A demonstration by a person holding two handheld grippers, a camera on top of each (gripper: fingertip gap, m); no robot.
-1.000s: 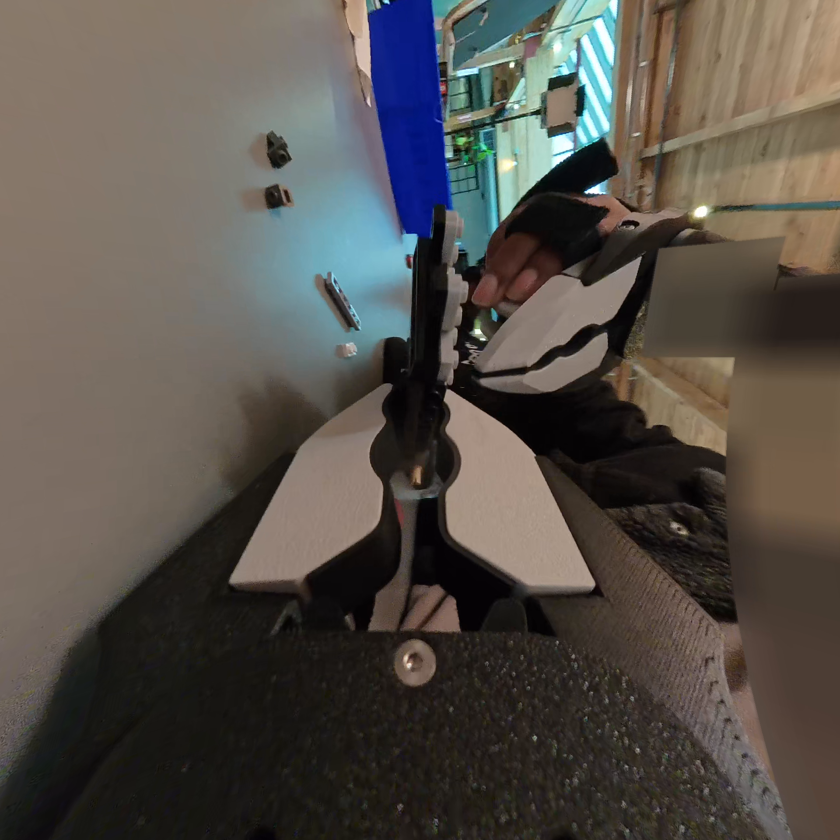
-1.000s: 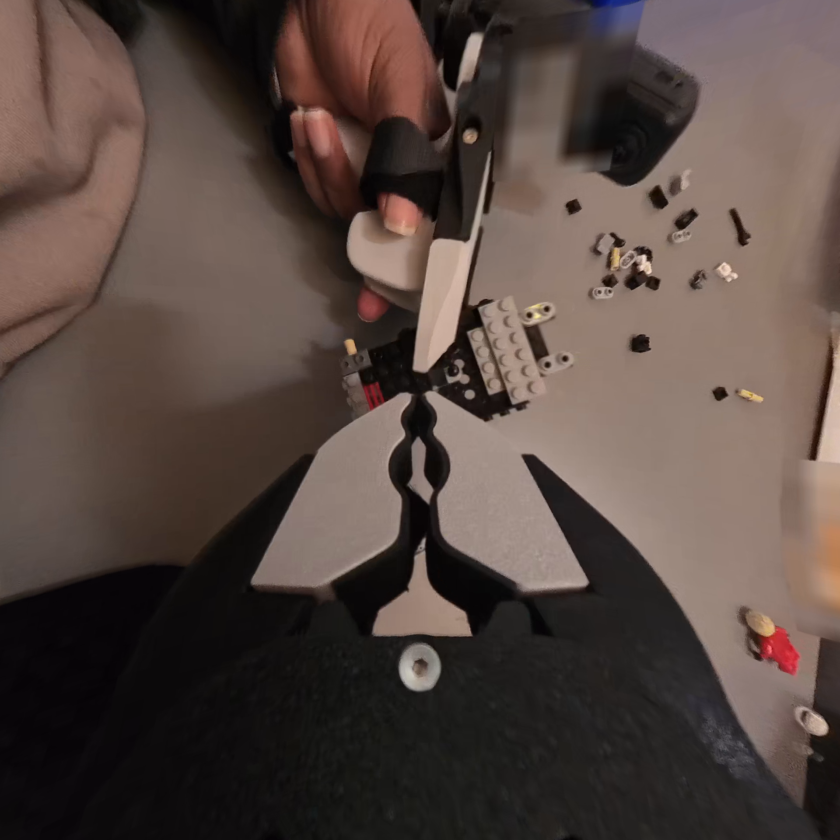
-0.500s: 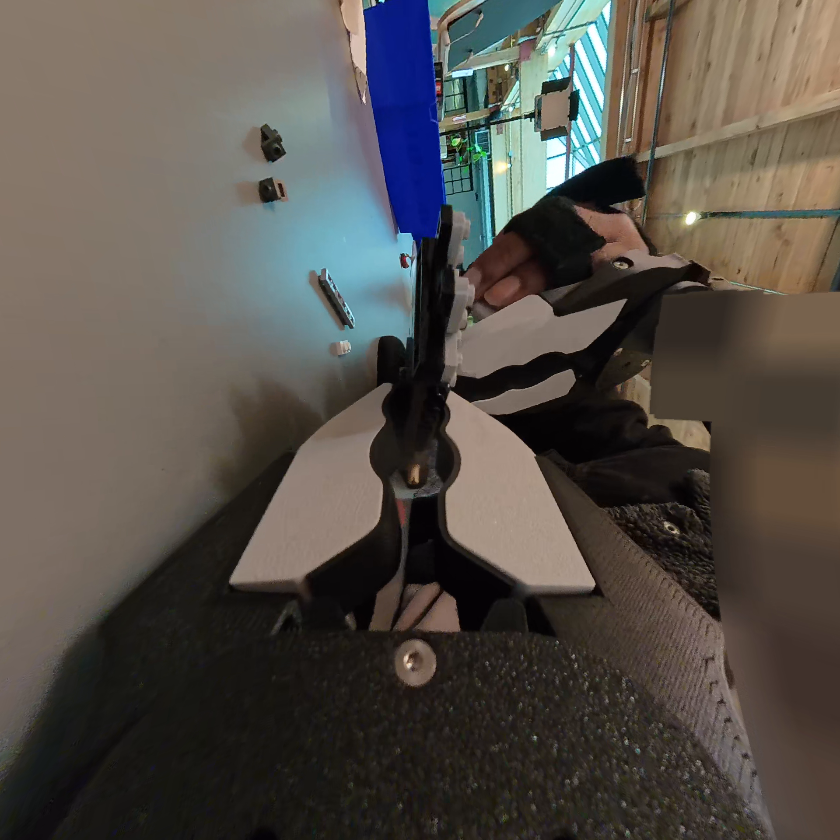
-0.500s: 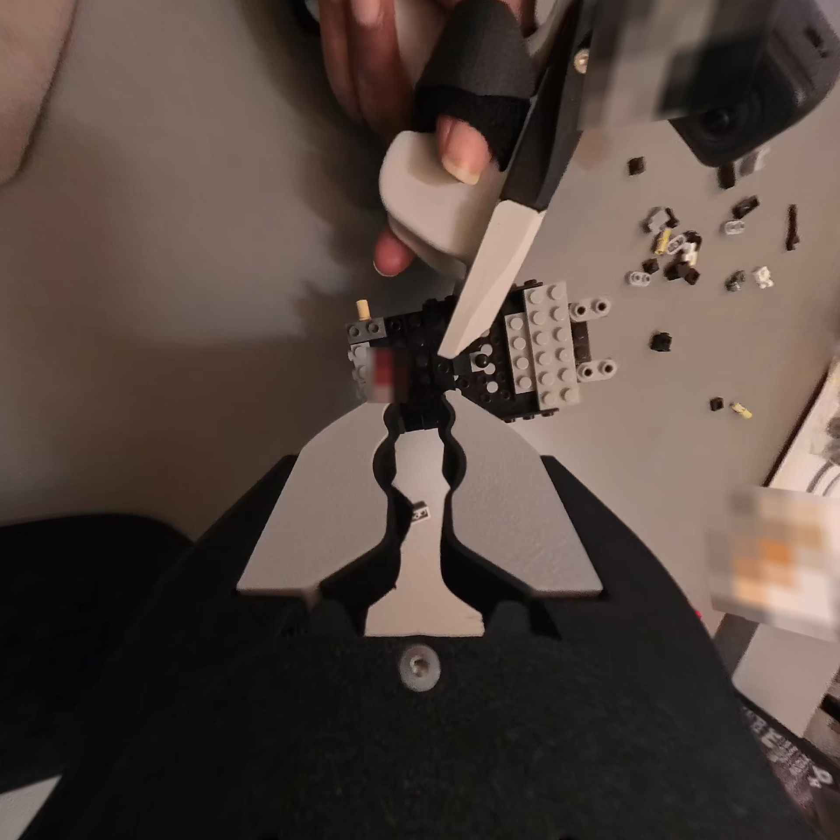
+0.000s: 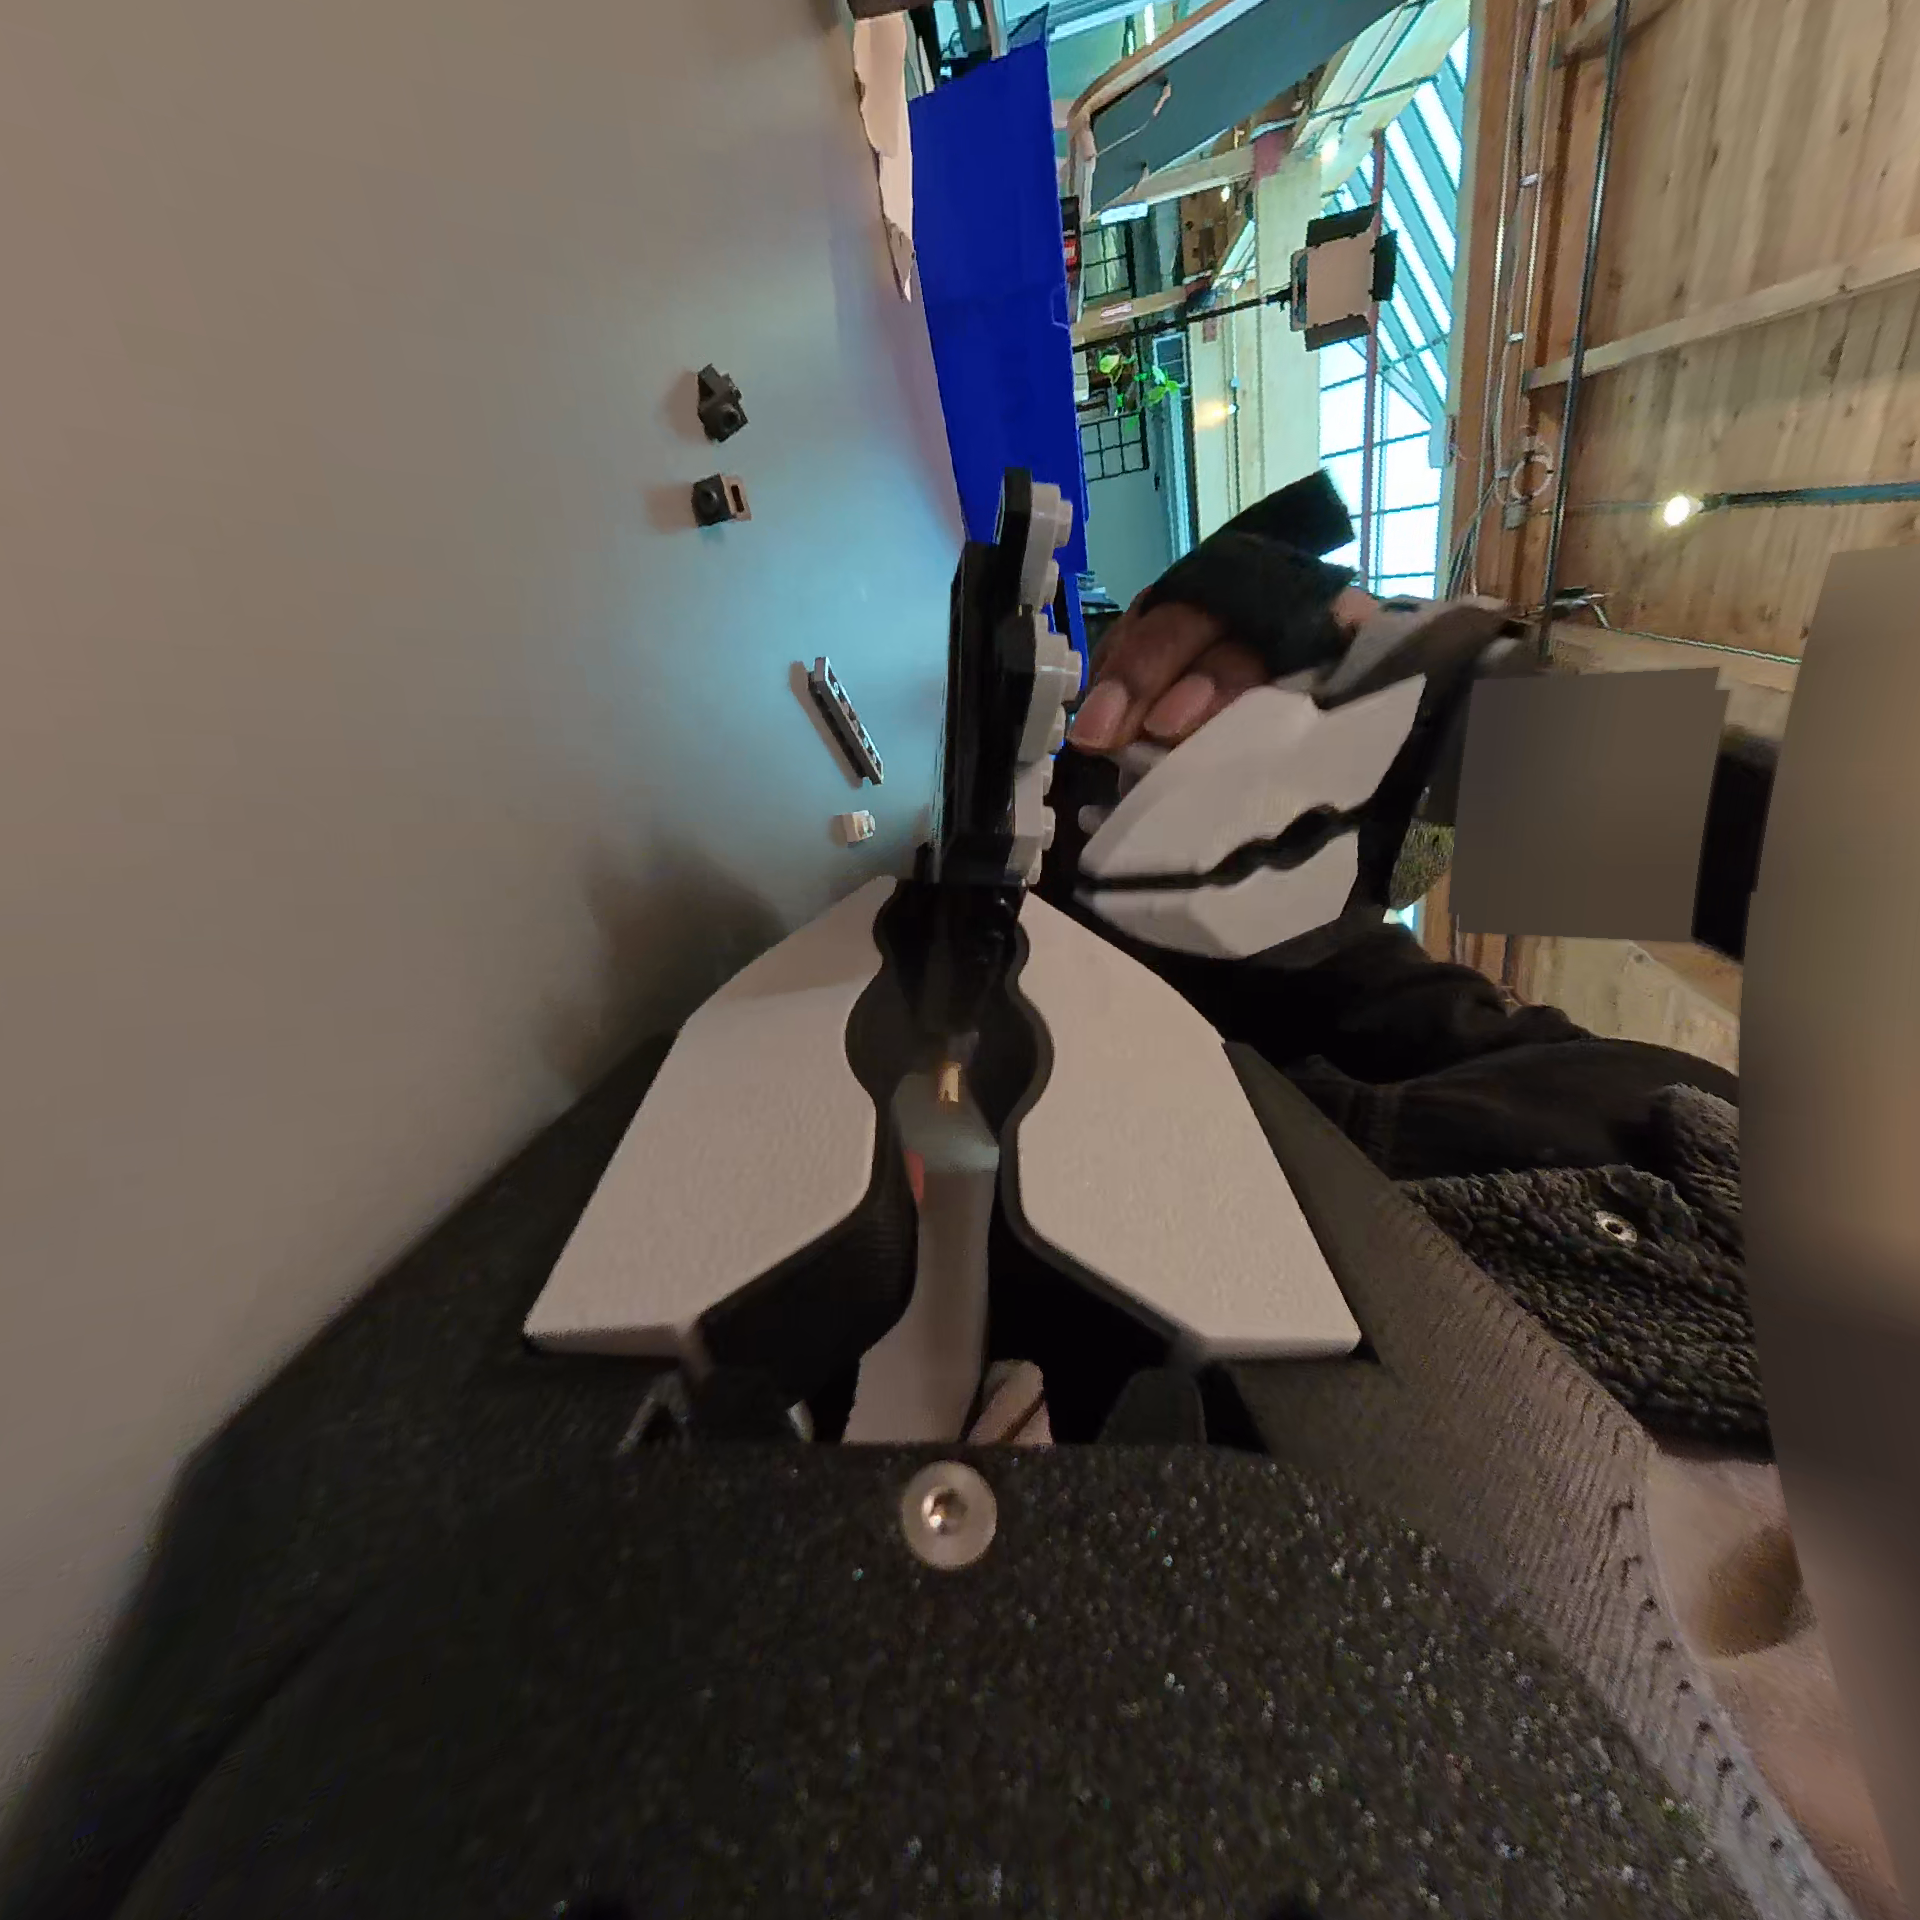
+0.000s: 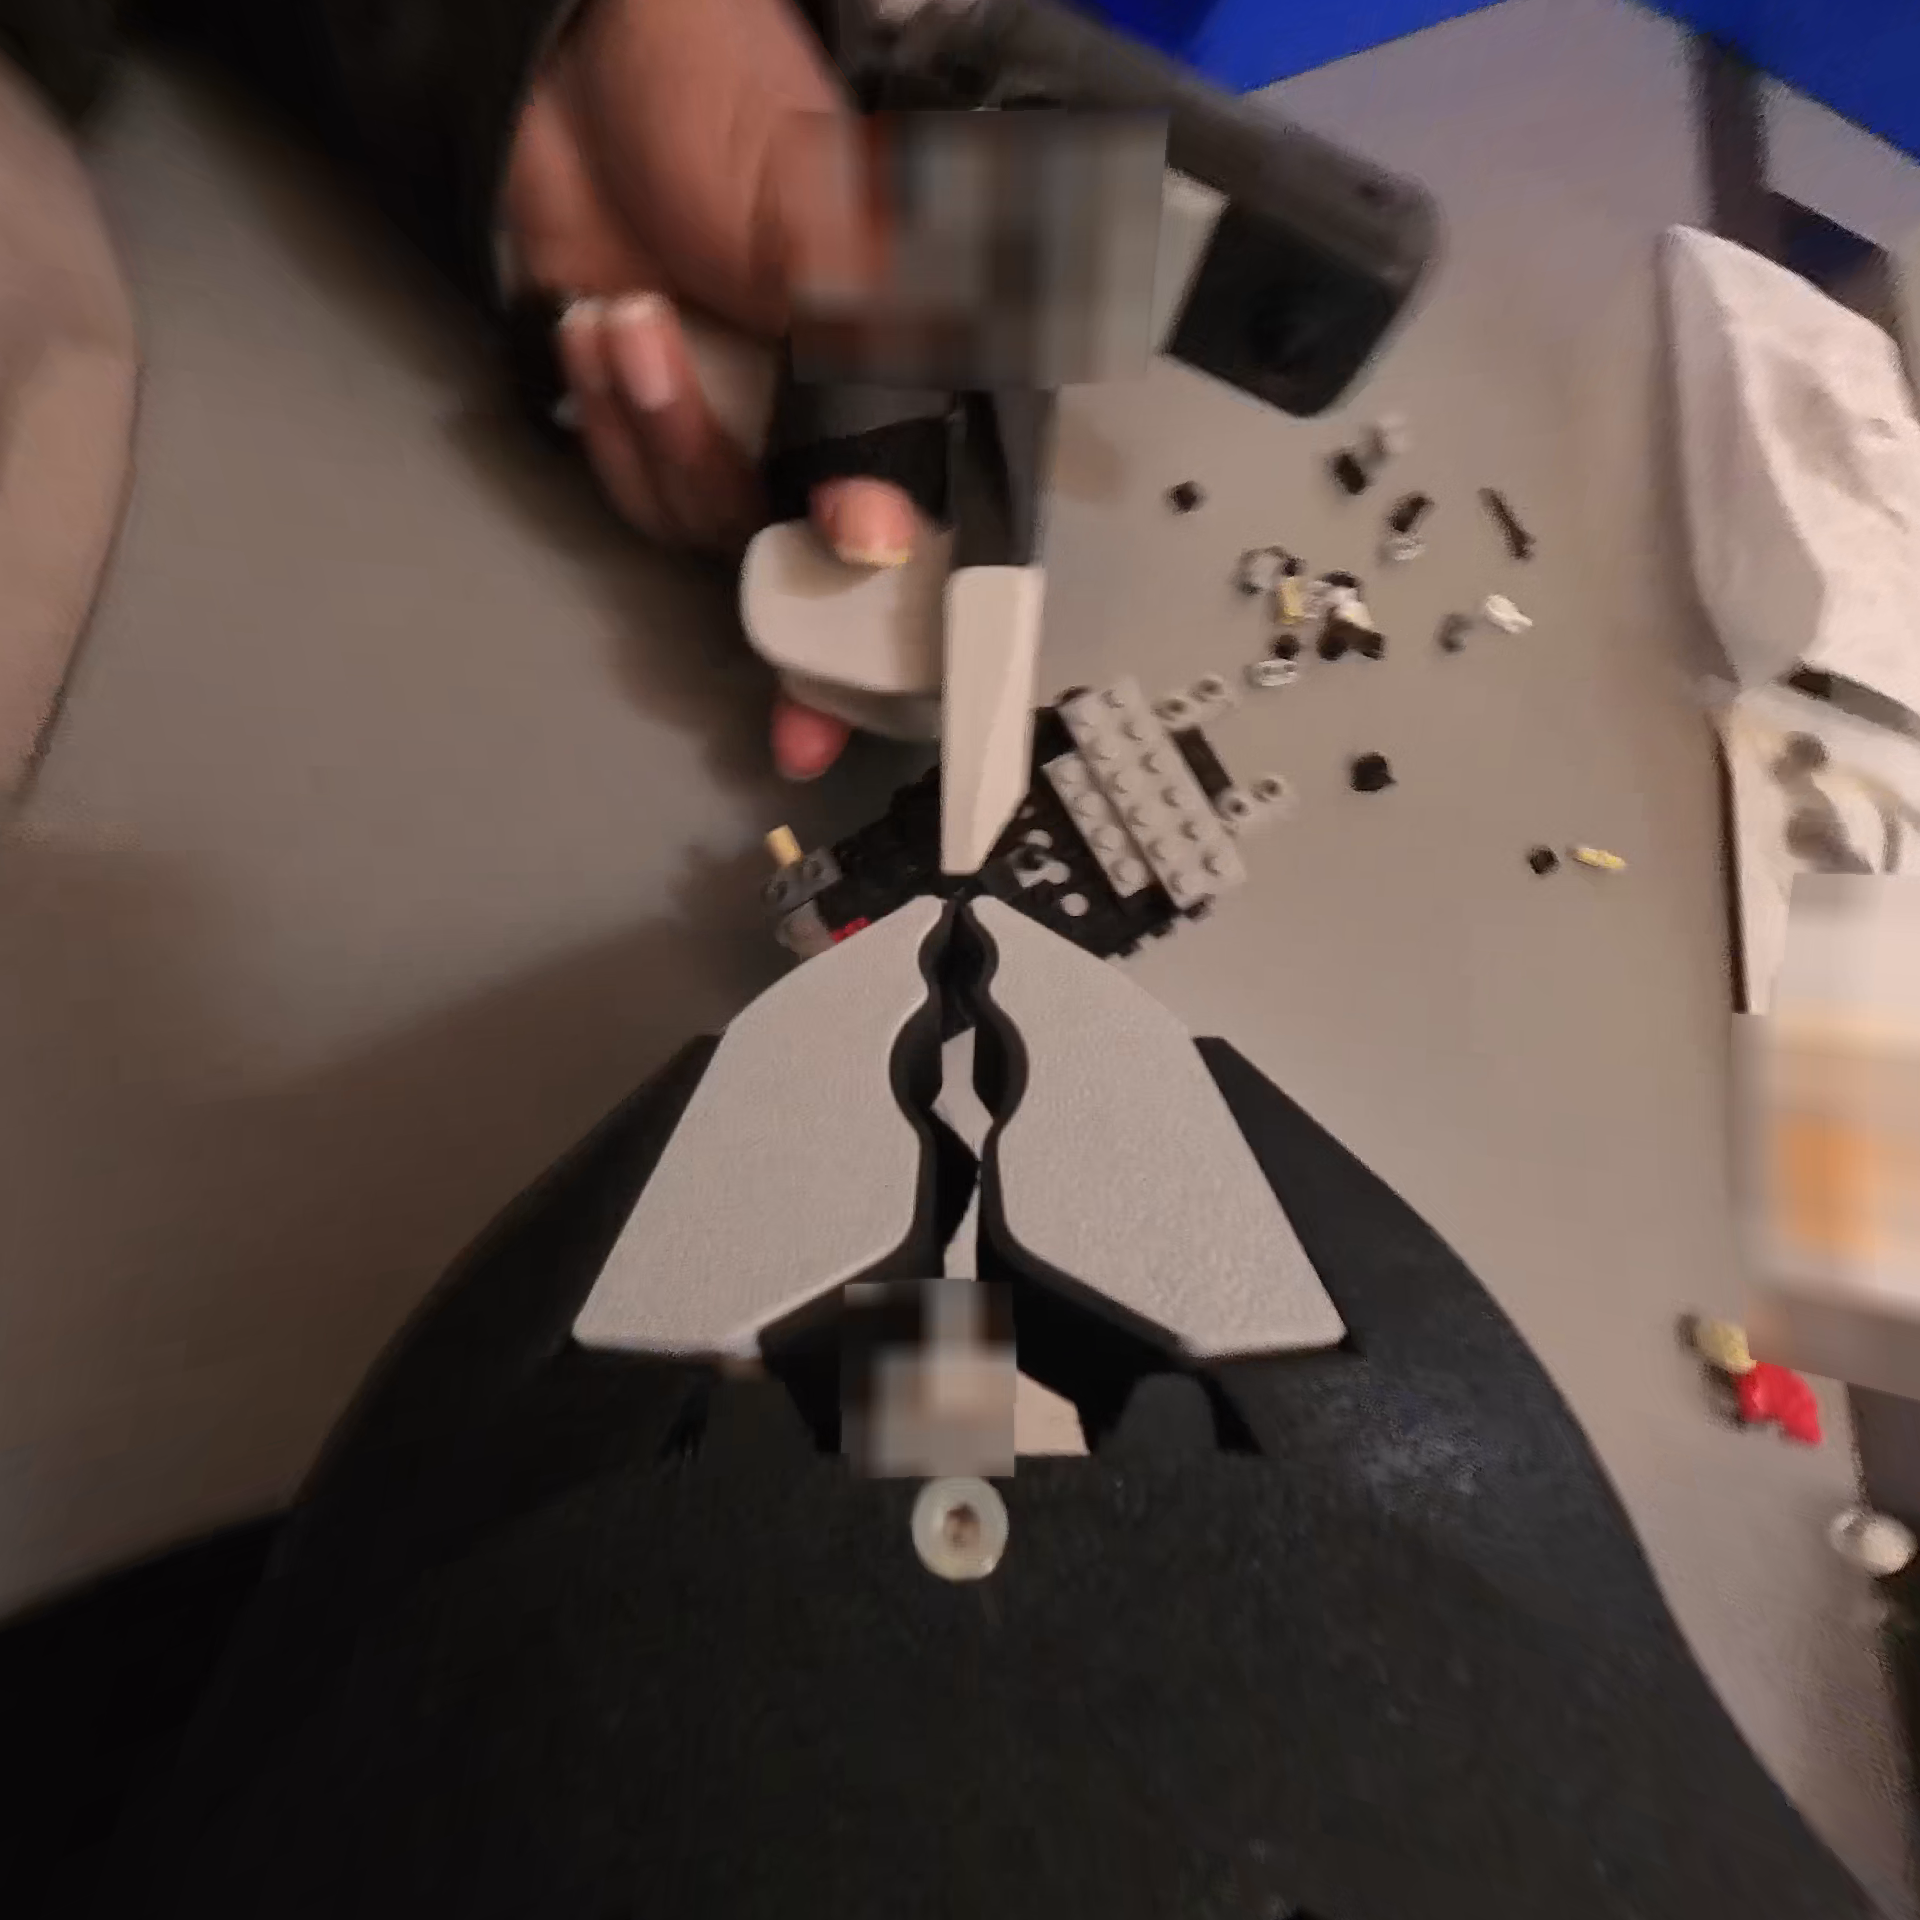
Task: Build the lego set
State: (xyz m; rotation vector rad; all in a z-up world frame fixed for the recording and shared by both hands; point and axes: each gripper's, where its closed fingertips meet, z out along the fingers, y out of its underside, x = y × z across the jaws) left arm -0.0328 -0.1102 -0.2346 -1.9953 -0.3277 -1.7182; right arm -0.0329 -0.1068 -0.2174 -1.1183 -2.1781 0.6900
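My left gripper (image 5: pixel 961 894) is shut on the black and grey lego assembly (image 5: pixel 997 707) and holds it on edge, studs facing right, just off the grey table (image 5: pixel 416 520). In the right wrist view the left gripper's finger (image 6: pixel 987 727) comes down onto the assembly (image 6: pixel 1143 800). My right gripper (image 6: pixel 956 909) has its jaws together, with the tips at the black middle of the assembly. It also shows in the left wrist view (image 5: pixel 1101 873), tips against the studded face. I cannot make out whether a small piece sits between its tips.
Several small loose pieces (image 6: pixel 1330 613) lie scattered on the table beyond the assembly. A red figure part (image 6: pixel 1777 1403) lies at the right edge, beside a white bag (image 6: pixel 1787 468). Black bits (image 5: pixel 717 405) and a grey plate (image 5: pixel 847 722) lie left of the assembly. A blue panel (image 5: pixel 997 270) stands behind. The grippers are tip to tip, or close to it.
My right jaws stood open at the assembly half a second ago and have closed again at its black middle. My left gripper kept its hold; the assembly tilted slightly.
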